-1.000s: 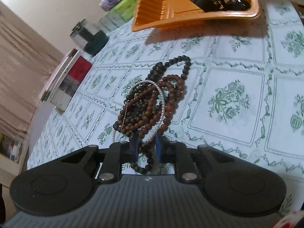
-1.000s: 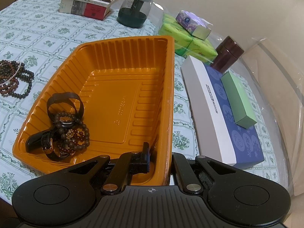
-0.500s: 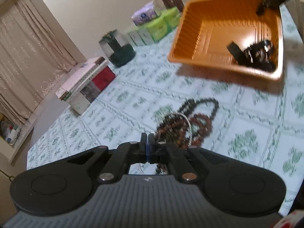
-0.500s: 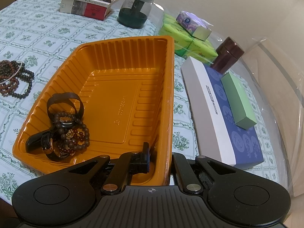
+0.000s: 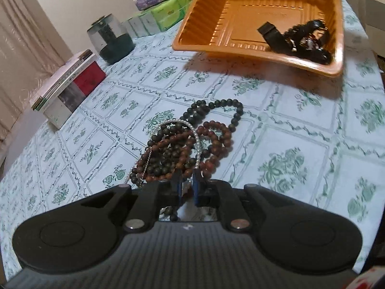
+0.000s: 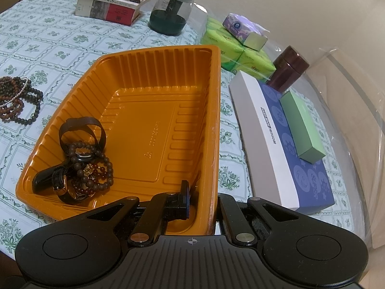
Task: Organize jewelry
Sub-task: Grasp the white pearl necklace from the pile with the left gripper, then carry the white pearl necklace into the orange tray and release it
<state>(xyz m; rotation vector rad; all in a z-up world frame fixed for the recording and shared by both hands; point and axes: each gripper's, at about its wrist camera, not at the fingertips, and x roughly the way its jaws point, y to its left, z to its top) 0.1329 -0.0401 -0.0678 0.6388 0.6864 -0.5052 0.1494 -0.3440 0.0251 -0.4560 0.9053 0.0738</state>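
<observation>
The left gripper (image 5: 186,187), pressed together empty a moment ago, is opening over the bead bracelets (image 5: 185,147), nothing pinched; regrasp needed.

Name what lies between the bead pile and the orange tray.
Only bare tablecloth, partly shadowed by the tray; nothing else lies between it and the bead pile. The left wrist view shows this best.
</observation>
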